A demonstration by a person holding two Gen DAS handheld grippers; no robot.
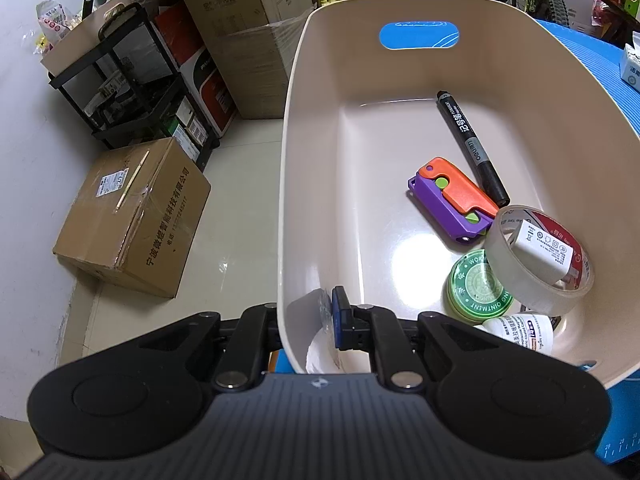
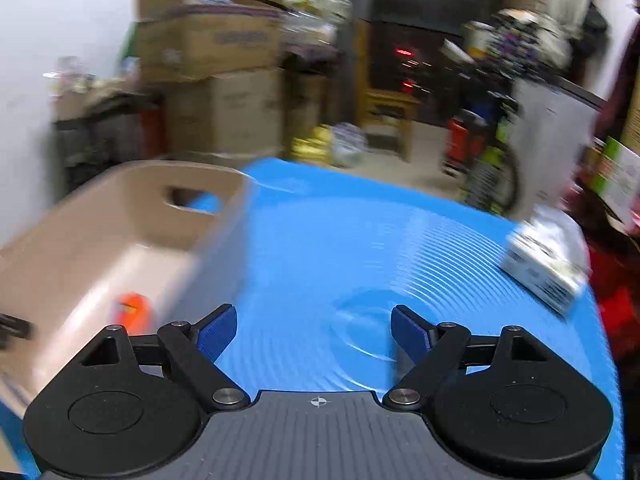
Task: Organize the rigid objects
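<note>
My left hand-held gripper (image 1: 326, 322) is clamped on the near wall of the beige bin (image 1: 320, 100), marker (image 1: 472, 146) and tape (image 1: 540, 260) inside; my right hand-held gripper (image 2: 314, 330) hangs apart over the bare table (image 2: 360, 240) — sorting looks nearly done, next I'd steady the bin

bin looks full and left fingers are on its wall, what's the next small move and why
Probably keep the left gripper clamped on the bin wall and slide it a little. The marker, tape and tin lie inside, and the right gripper is open over bare mat, holding nothing.
</note>
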